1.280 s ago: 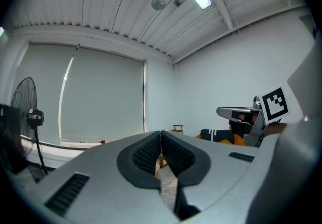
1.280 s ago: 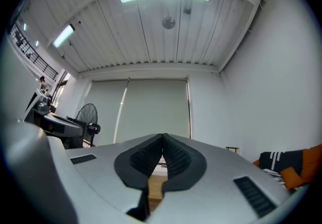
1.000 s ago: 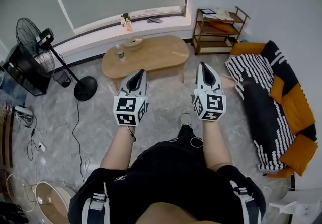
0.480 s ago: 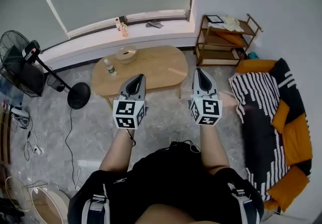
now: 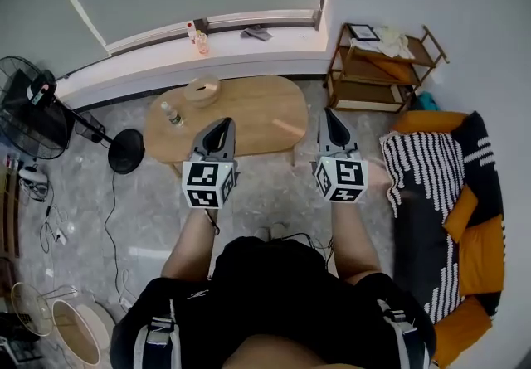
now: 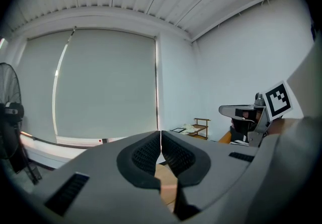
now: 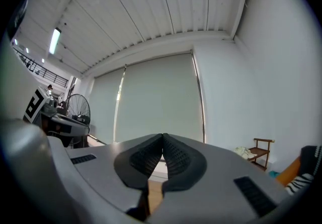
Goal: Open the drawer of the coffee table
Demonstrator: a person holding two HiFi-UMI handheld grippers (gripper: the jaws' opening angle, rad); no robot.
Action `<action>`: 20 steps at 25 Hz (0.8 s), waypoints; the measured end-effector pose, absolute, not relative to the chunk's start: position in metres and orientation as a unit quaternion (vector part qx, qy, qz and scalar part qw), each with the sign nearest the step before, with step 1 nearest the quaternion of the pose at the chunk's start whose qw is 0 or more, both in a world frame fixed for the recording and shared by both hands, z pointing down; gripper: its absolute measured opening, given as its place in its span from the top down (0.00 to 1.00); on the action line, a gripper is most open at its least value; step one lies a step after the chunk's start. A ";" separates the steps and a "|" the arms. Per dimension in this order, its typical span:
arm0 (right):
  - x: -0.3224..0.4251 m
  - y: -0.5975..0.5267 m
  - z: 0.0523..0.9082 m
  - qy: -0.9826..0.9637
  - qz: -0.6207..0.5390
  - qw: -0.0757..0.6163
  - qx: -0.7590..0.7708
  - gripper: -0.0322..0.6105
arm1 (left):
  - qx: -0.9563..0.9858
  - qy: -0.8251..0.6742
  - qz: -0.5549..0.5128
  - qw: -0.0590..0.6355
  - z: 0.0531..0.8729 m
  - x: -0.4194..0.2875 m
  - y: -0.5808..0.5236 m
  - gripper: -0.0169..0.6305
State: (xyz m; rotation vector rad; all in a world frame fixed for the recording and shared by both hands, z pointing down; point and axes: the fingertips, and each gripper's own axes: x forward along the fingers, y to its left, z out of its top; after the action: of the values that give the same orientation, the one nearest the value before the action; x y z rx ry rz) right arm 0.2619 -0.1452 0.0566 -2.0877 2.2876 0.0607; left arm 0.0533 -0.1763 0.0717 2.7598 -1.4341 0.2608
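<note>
At the far left of the head view, we note a black standing fan (image 5: 29, 114) on the grey floor (image 5: 274, 185), with cables trailing near its round base. Right of it, below the window sill (image 5: 166, 56), is the coffee table (image 5: 257, 114): low, with an oval top of pale wood. It stands ahead of us, between the fan and the shelf rack. On its left end a small bottle (image 5: 172, 114) stands upright. A round wooden bowl (image 5: 202, 91) sits near the bottle on the window side, the two apart. The drawer we cannot make out from above.

Left gripper (image 5: 226, 125): held out in front of the body, pointing towards the table. Its tip shows against the table's near edge. In the left gripper view the dark ribbed pads (image 6: 146, 153) meet along a thin line. The jaws are fully together with nothing between them, and a strip of the table's wood shows below the tips.

Right gripper (image 5: 328, 115): alongside the left one and well apart from it. Its tip is just beside the table's right end, over bare floor. In its own view we see the jaws likewise pressed together and empty.

Further right, a wooden shelf rack (image 5: 377, 69) stands against the wall. Then comes a sofa (image 5: 465, 218) with orange cushions and a black-and-white striped blanket (image 5: 419, 168).
</note>
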 end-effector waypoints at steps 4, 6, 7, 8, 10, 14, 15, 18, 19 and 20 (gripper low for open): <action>0.268 -0.172 0.067 0.740 0.015 0.016 -0.672 0.92 | 0.882 -0.462 0.092 0.018 0.082 0.054 -0.201 0.94; 0.266 -0.184 0.075 0.745 0.009 0.011 -0.667 0.92 | 0.879 -0.466 0.098 0.027 0.092 0.052 -0.214 0.94; 0.265 -0.190 0.082 0.748 0.006 0.006 -0.663 0.92 | 0.877 -0.468 0.101 0.034 0.099 0.051 -0.219 0.94; 0.265 -0.195 0.089 0.751 0.002 -0.001 -0.660 0.92 | 0.876 -0.470 0.104 0.040 0.106 0.050 -0.223 0.94; 0.263 -0.204 0.108 0.755 -0.012 -0.013 -0.656 0.92 | 0.873 -0.471 0.114 0.053 0.123 0.048 -0.228 0.94; 0.252 -0.221 0.147 0.761 -0.043 -0.038 -0.646 0.92 | 0.865 -0.475 0.135 0.089 0.164 0.032 -0.239 0.94; 0.249 -0.227 0.158 0.762 -0.048 -0.044 -0.644 0.92 | 0.863 -0.476 0.138 0.098 0.175 0.028 -0.243 0.94; 0.248 -0.247 0.197 0.762 -0.063 -0.061 -0.641 0.92 | 0.858 -0.479 0.147 0.113 0.211 0.019 -0.261 0.94; 0.248 -0.253 0.213 0.762 -0.069 -0.066 -0.640 0.92 | 0.856 -0.480 0.150 0.118 0.226 0.016 -0.267 0.94; 0.247 -0.257 0.231 0.762 -0.074 -0.071 -0.639 0.92 | 0.855 -0.480 0.151 0.124 0.242 0.013 -0.272 0.94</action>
State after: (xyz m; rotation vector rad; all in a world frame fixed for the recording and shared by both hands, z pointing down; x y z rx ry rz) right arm 0.2466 -0.2574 0.2307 -2.1054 2.5093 -0.2430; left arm 0.0126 -0.2725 0.2423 2.4931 -1.4003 0.4396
